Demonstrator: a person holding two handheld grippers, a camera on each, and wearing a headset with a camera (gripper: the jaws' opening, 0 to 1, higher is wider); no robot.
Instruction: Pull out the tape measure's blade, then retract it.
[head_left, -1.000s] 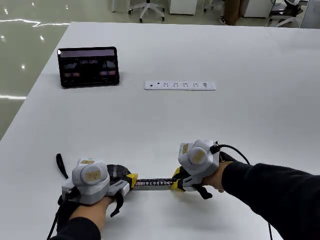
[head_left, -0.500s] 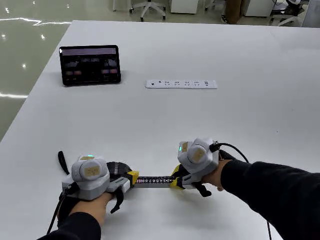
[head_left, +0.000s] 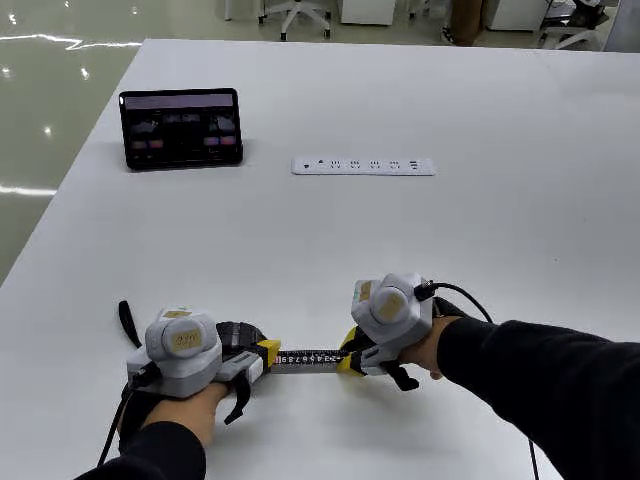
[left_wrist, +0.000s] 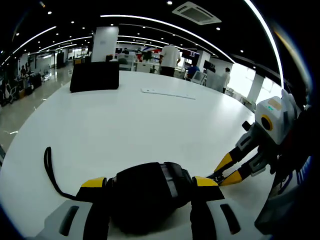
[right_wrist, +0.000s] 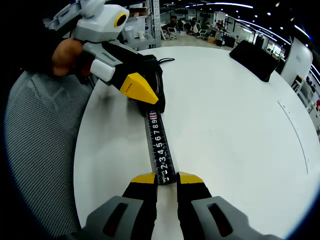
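Note:
A black tape measure case (head_left: 236, 340) lies on the white table (head_left: 400, 240), with my left gripper (head_left: 258, 352) shut around it. In the left gripper view the case (left_wrist: 147, 197) sits between the yellow-tipped jaws of the left gripper (left_wrist: 149, 182). A short length of blade (head_left: 308, 357) runs right from the case to my right gripper (head_left: 347, 362), which is shut on the blade's end. The right gripper view shows the numbered blade (right_wrist: 160, 145) reaching from the right gripper (right_wrist: 165, 178) to the case (right_wrist: 152, 75). The right gripper (left_wrist: 219, 176) also appears in the left gripper view.
A dark tablet (head_left: 180, 128) stands at the far left and a white power strip (head_left: 364, 166) lies mid-table. The case's black strap (head_left: 128, 322) trails left. The table's left edge (head_left: 60, 190) drops to a glossy floor.
The gap between the two grippers has shrunk a little, and the exposed blade looks slightly shorter. The head view has shifted a bit.

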